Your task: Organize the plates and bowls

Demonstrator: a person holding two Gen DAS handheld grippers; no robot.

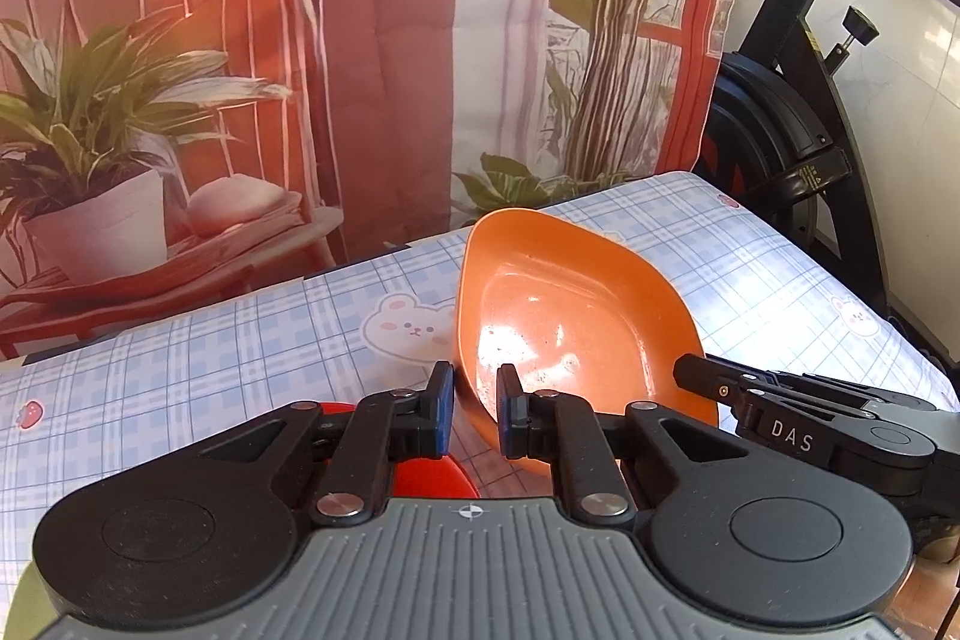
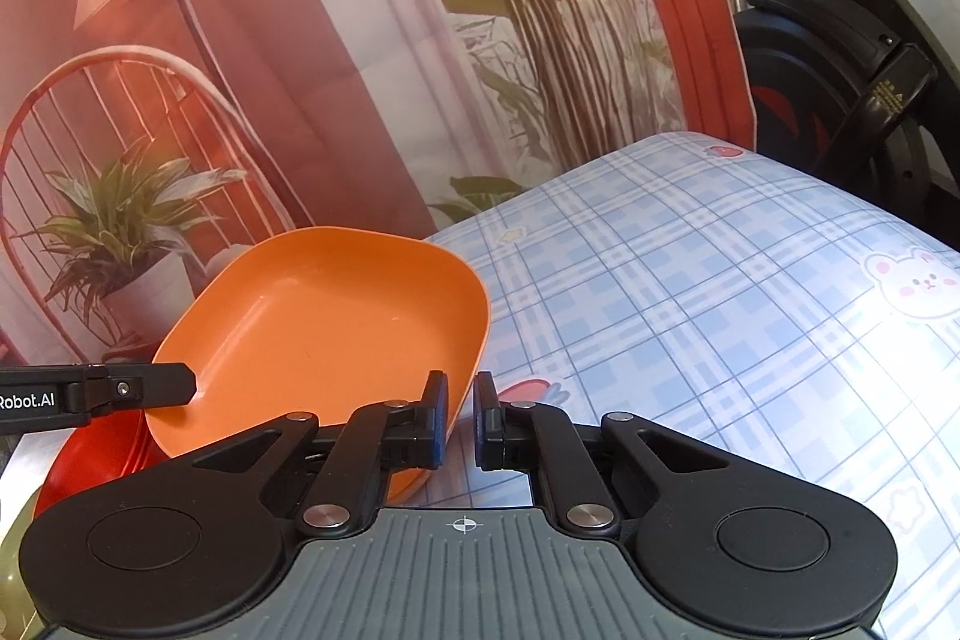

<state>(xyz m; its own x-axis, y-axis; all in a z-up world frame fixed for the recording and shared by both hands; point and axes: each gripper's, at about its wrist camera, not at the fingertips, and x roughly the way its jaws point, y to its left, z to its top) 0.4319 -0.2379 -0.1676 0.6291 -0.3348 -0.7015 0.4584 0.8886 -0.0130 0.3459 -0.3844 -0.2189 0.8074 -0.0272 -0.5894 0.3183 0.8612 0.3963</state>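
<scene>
An orange rounded-square bowl [image 1: 564,316] is tilted above the table. My left gripper [image 1: 475,409] is shut on its near-left rim, one finger inside and one outside. In the right wrist view the same orange bowl [image 2: 324,334] shows at the left, and my right gripper [image 2: 461,418] is shut on its right rim. Each gripper shows in the other's view, the right one [image 1: 708,382] and the left one [image 2: 174,387]. A red plate [image 1: 432,472] lies under the bowl; it also shows in the right wrist view [image 2: 90,466].
The table [image 2: 720,292] has a blue plaid cloth with bunny prints. A printed backdrop [image 1: 300,40] of a chair and plants hangs behind it. A black exercise bike [image 1: 792,148] stands past the table's right end.
</scene>
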